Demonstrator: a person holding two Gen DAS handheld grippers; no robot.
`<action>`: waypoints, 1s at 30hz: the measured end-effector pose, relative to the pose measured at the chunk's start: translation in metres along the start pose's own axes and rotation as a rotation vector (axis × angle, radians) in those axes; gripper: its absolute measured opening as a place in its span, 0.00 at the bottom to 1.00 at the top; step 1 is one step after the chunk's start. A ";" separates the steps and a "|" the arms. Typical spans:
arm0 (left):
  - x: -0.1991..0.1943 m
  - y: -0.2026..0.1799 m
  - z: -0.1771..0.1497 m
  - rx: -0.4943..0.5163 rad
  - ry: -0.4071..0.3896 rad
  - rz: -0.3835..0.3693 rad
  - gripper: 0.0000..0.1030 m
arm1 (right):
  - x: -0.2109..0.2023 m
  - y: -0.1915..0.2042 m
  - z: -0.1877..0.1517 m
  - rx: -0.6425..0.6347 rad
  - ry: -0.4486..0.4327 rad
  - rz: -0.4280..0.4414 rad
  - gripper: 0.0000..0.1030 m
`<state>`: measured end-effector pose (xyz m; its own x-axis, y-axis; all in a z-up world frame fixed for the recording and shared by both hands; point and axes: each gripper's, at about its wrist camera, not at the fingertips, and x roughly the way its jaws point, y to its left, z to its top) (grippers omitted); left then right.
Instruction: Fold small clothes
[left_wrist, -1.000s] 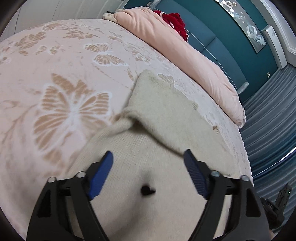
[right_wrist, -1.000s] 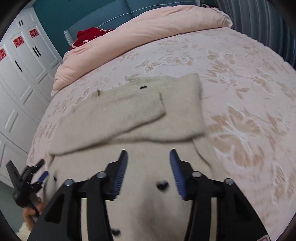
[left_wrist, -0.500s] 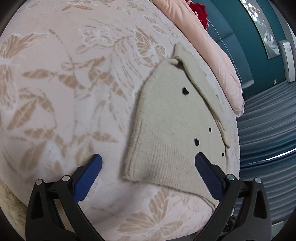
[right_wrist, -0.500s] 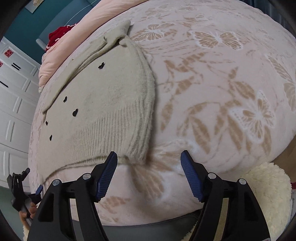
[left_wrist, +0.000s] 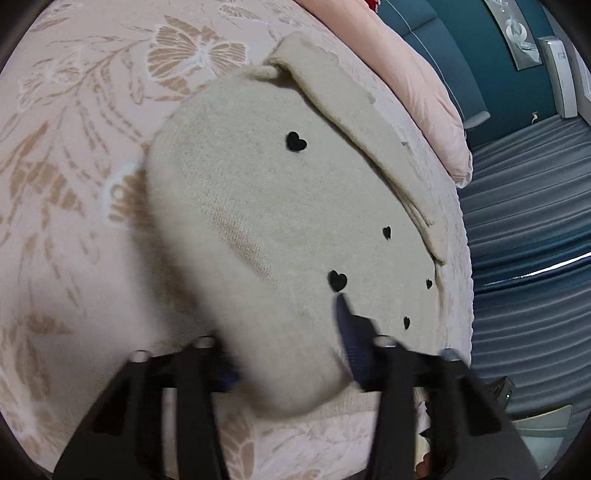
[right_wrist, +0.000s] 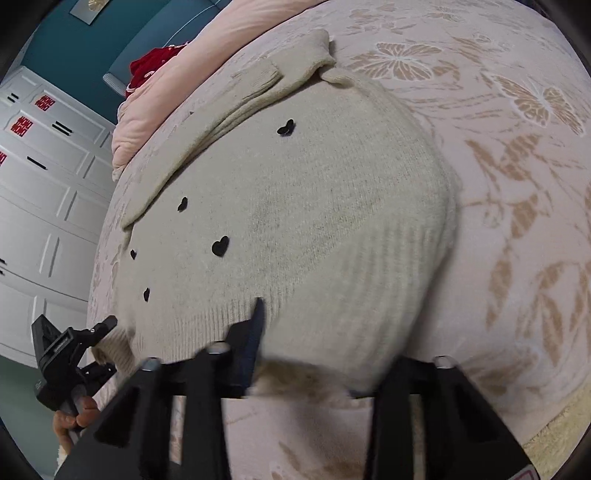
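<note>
A cream knit sweater (left_wrist: 258, 184) (right_wrist: 314, 192) with small black hearts lies flat on the butterfly-print bedspread (left_wrist: 74, 147), one sleeve (left_wrist: 354, 122) (right_wrist: 236, 107) folded across its upper part. My left gripper (left_wrist: 280, 339) is at one corner of the ribbed hem, jaws closing, and the knit bulges up between them and hides one pad. My right gripper (right_wrist: 317, 339) is at the other hem corner, jaws closing too, with bunched fabric pinched between them. The right wrist view also shows the left gripper (right_wrist: 74, 343) from the side, with a hand (right_wrist: 70, 417) on its handle.
A pink duvet (left_wrist: 413, 62) (right_wrist: 207, 48) runs along the far side of the bed, with a red garment (right_wrist: 155, 62) behind it. White wardrobe doors (right_wrist: 40, 184) stand on one side and a blue-grey curtain (left_wrist: 535, 221) on the other. A fluffy cream rug (right_wrist: 554, 424) lies below the near bed edge.
Both grippers pulled back from the sweater's middle to its hem at the near bed edge. Their jaws went from wide apart to closed on the hem corners, and the knit bunched up.
</note>
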<state>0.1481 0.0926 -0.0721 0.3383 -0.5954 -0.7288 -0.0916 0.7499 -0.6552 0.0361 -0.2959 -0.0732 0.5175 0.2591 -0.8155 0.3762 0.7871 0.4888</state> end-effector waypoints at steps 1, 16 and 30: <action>-0.002 0.000 0.001 -0.011 0.010 -0.006 0.12 | -0.004 0.001 0.001 -0.004 -0.014 0.015 0.13; -0.111 -0.011 -0.082 0.139 0.039 0.024 0.05 | -0.118 -0.005 -0.060 -0.159 -0.123 0.039 0.09; -0.226 -0.044 -0.169 0.262 0.173 0.009 0.05 | -0.254 0.002 -0.131 -0.325 -0.011 0.134 0.09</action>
<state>-0.0823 0.1453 0.0880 0.1717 -0.6116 -0.7723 0.1582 0.7909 -0.5911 -0.1957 -0.2872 0.0943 0.5547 0.3671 -0.7467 0.0413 0.8841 0.4654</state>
